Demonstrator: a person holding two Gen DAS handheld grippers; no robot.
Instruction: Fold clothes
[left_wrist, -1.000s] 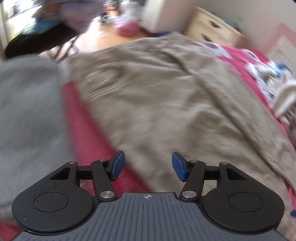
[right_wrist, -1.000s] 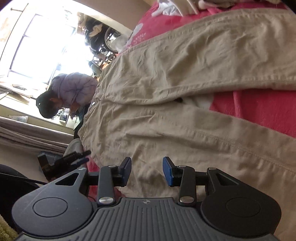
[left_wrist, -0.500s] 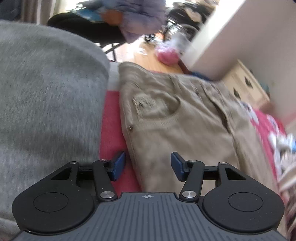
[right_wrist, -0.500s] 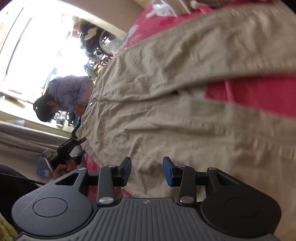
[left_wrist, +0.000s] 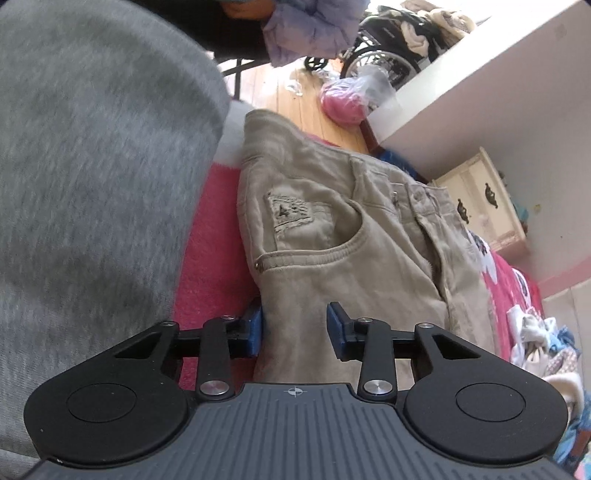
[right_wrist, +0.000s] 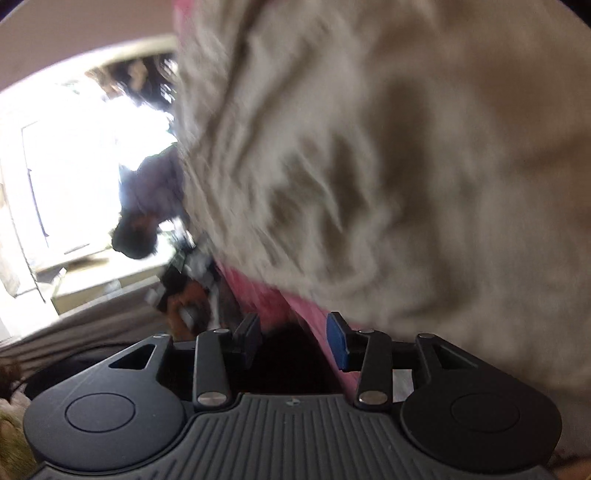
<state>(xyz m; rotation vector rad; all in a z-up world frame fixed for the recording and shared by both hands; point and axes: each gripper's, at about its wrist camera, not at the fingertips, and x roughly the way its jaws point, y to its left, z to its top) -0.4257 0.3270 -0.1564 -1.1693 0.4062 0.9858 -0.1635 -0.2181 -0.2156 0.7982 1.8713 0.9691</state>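
Khaki trousers (left_wrist: 332, 236) lie flat on a pink bedspread (left_wrist: 214, 240), waistband and front pocket toward the far side. My left gripper (left_wrist: 295, 328) is open and straddles the trousers' side edge by the hip, the left pad low beside the cloth. In the right wrist view the trousers (right_wrist: 388, 166) are a blurred mass. My right gripper (right_wrist: 295, 336) is open at the bed's edge, over a strip of pink bedspread (right_wrist: 280, 306), with nothing between the pads.
A grey-sleeved arm (left_wrist: 92, 184) fills the left of the left wrist view. A cream dresser (left_wrist: 480, 206), a white wall block (left_wrist: 480, 81) and a pink bag on the wooden floor (left_wrist: 343, 103) lie beyond. Loose clothes (left_wrist: 535, 332) sit at right. A seated person (right_wrist: 147, 214) is by the window.
My left gripper has moved toward the waistband and lowered onto the trousers' side edge. My right gripper has swung fast toward the bed's near edge; its view is now blurred.
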